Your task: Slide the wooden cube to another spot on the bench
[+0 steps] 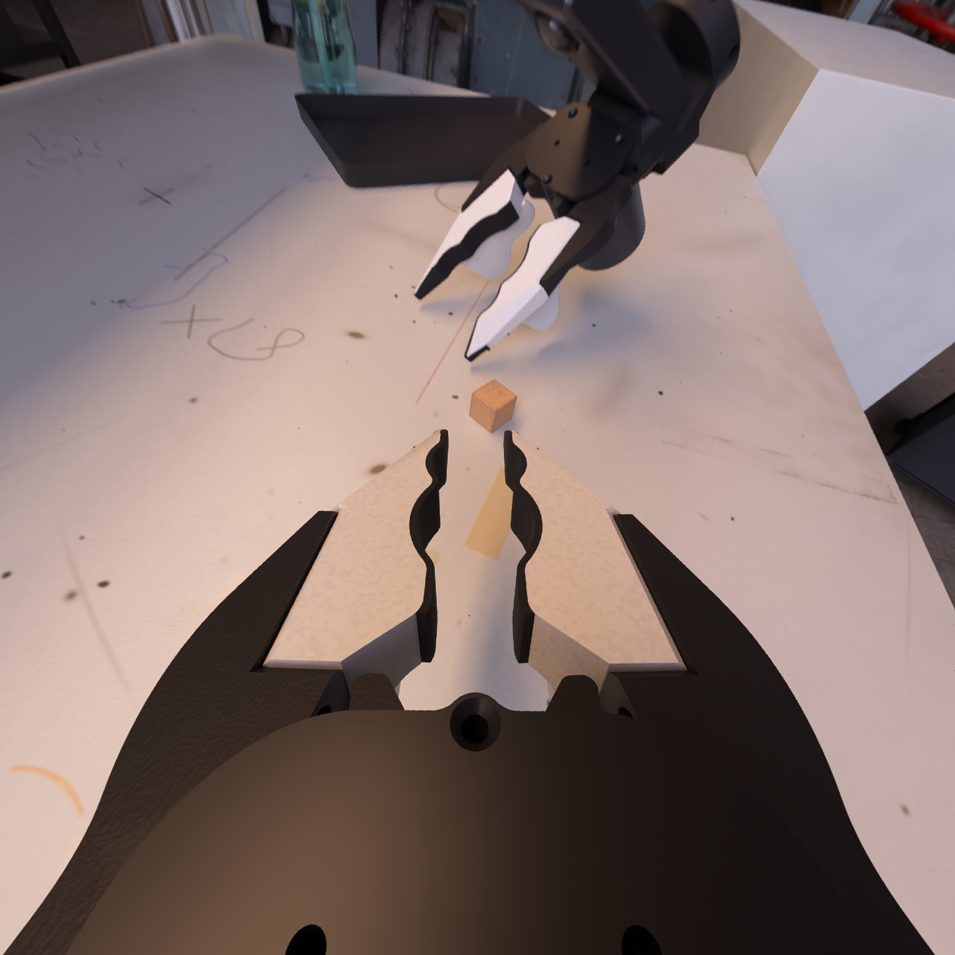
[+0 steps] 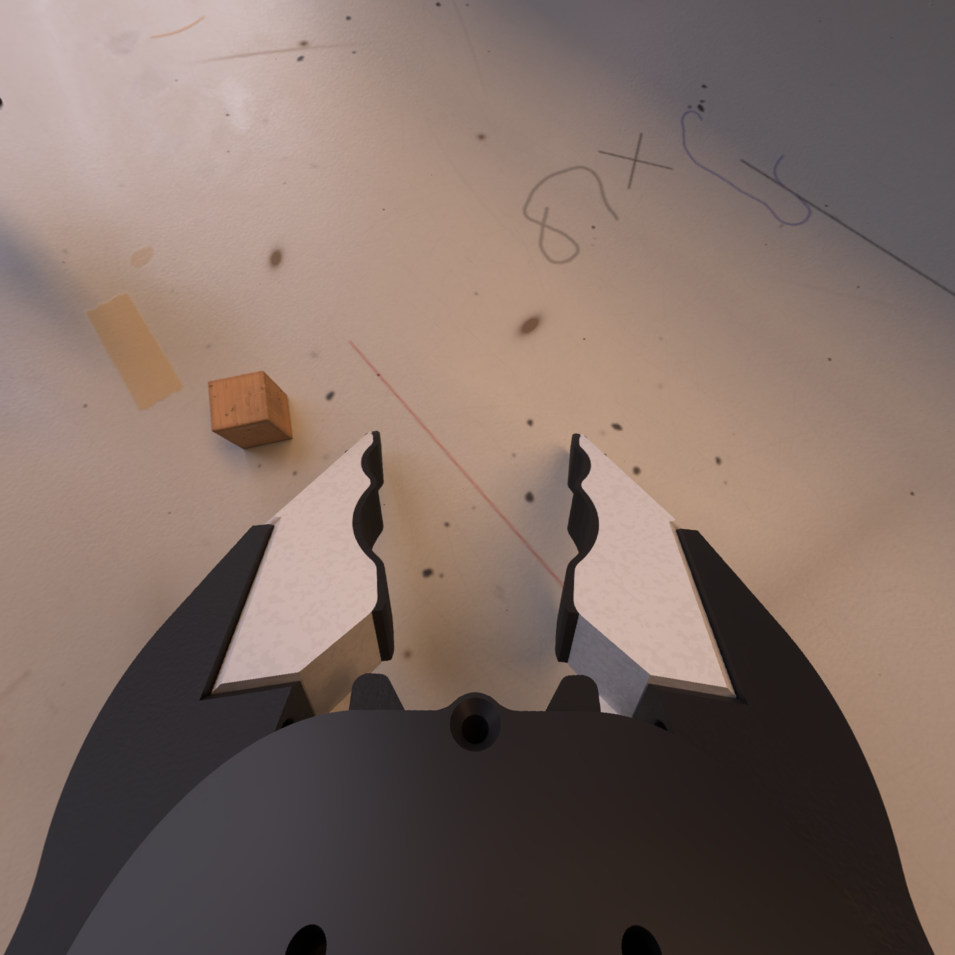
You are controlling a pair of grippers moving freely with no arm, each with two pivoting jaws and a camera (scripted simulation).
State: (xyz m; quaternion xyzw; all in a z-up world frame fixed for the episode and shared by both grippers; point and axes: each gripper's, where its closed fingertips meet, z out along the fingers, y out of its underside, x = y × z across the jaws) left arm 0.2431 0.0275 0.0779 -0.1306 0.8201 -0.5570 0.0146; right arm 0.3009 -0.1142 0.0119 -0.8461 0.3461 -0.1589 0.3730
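Left gripper (image 1: 475,439) sits low over the bench (image 1: 155,465), jaws parted only a little and holding nothing. The cube (image 1: 492,404) rests just past its tips, at about one o'clock from the gap and clear of both fingers. A strip of tan tape (image 1: 488,522) lies flat on the bench under that gap.

Risk number one: that narrow gap looks barely wider than the cube. Push forward slightly off-line and the right fingertip probably catches a corner — the cube spins or skids aside instead of sliding straight.

Beyond the cube, at twelve o'clock, the right gripper (image 1: 452,325) points down at the bench, jaws wide and empty. In its own view the right gripper (image 2: 475,434) has the cube (image 2: 249,408) at ten o'clock, outside its left finger, with a thin red line (image 2: 455,465) running between the jaws.

Risk number two — the two grippers face each other across the cube. A push from either side could drive it into the other's tips, or jam it.

Farther off at twelve o'clock, a black tray (image 1: 413,139) and a bottle (image 1: 325,46).
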